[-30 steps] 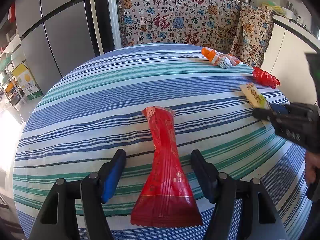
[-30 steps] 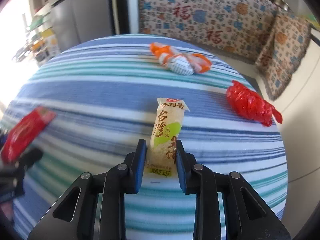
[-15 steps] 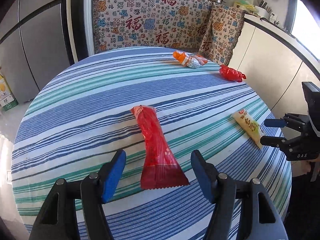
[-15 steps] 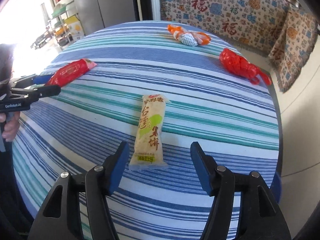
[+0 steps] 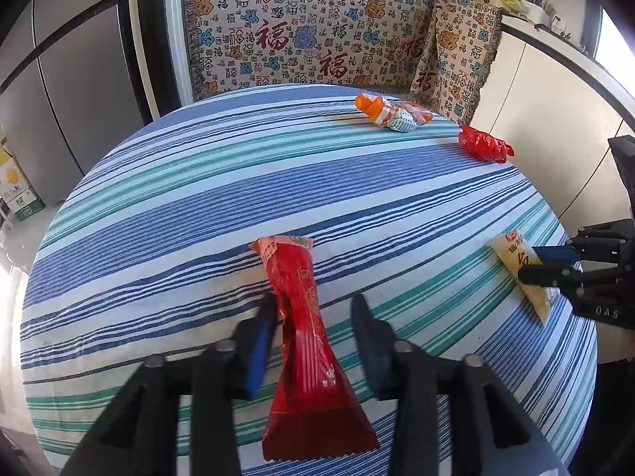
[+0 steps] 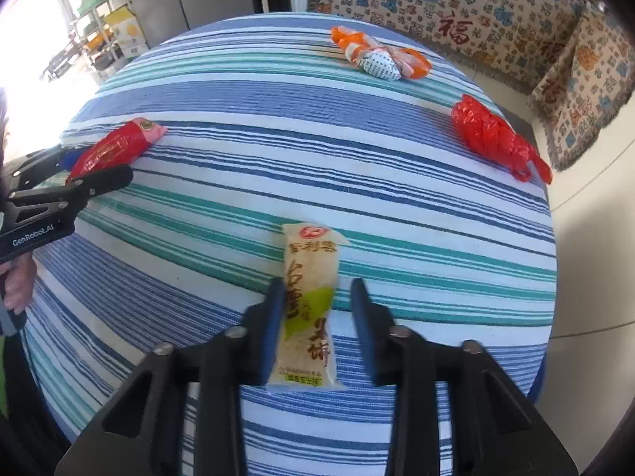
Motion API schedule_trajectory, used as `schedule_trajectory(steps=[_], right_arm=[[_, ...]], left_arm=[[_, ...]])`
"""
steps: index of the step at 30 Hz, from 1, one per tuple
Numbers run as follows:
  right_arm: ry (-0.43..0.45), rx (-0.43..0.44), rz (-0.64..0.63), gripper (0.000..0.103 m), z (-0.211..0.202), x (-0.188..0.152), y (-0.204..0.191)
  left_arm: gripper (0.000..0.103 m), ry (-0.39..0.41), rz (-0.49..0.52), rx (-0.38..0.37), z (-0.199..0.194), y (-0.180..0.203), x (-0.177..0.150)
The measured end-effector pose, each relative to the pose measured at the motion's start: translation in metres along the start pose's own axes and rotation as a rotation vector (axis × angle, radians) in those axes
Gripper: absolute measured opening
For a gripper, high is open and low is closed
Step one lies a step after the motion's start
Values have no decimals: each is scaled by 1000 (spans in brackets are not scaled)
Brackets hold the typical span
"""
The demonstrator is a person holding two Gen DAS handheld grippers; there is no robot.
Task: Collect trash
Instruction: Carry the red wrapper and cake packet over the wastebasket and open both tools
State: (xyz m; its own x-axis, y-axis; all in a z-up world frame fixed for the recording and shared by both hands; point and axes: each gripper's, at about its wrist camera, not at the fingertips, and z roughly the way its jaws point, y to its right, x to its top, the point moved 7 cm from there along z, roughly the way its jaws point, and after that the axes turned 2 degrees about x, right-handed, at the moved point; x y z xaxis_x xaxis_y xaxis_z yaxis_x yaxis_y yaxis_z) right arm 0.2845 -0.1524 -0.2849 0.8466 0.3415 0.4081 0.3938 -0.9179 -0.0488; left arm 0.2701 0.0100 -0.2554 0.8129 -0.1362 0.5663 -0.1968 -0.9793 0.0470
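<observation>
A long red snack wrapper lies on the striped round table. My left gripper is open with its fingers either side of the wrapper's middle. A pale yellow wrapper with a green patch lies near the table's right edge. My right gripper is open and straddles it, fingers close beside it. The red wrapper and the left gripper show at the left of the right wrist view. The yellow wrapper and the right gripper show at the right of the left wrist view.
An orange and white crumpled wrapper and a crumpled red plastic bag lie at the table's far right. A patterned cloth-covered seat stands behind the table. A grey fridge is to the left, a white counter to the right.
Both grippers have moved forward over their wrappers and their jaws have narrowed around them. The right gripper had opened wide and pulled back half a second ago.
</observation>
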Motion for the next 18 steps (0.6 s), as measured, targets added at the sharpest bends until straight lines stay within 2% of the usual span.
schedule_trajectory(steps=[3,11,15,18], right_arm=[[35,13,15,15,-13,-1,1],[109,50,45,15,-52,-18,14],[144,57,101,15,-73,-35,40],[172,40,158,15,-90,-53,77]], left_arm=[[16,3,-30,-24,-3,-4,-2],[13,93,-31,-125,-33,21,-1],[12,101,-45,-184,-42,48,-2],[12,110,-6,-217,-51,81,2]])
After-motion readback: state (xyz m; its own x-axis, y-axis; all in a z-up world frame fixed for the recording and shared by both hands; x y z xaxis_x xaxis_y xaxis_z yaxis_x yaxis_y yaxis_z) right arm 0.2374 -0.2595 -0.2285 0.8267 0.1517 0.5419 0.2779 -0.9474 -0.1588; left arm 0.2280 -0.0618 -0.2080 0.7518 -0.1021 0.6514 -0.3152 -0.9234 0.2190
